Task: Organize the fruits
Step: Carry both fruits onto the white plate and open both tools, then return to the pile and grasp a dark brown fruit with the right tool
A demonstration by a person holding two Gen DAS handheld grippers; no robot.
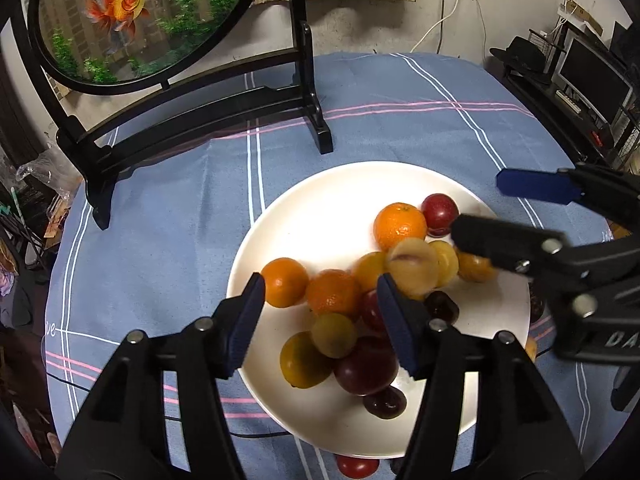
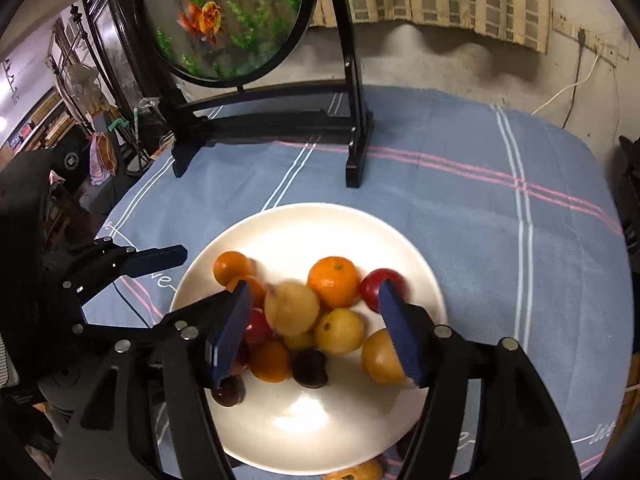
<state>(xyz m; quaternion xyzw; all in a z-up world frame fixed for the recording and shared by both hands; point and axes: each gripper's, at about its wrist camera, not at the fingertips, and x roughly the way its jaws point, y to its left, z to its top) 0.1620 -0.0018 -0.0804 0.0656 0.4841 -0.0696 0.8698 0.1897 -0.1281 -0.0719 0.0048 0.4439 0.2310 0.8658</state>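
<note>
Sorting fruit on white plate (image 1: 320,208): left gripper (image 1: 320,316) and right gripper (image 2: 316,320) both half-open, empty; lower squarely over one orange (image 1: 400,226), close gently.

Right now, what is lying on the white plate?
The white plate holds a pile of oranges, yellow fruits and dark red fruits. Any fruit under the pile is hidden.

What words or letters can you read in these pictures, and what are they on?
"ve", the end of a cut-off white cursive word, on the blue tablecloth.
"DA", cut off, on the right gripper body.
More white cursive on the cloth in the right wrist view: too blurred to read.
Nothing else is readable.
</note>
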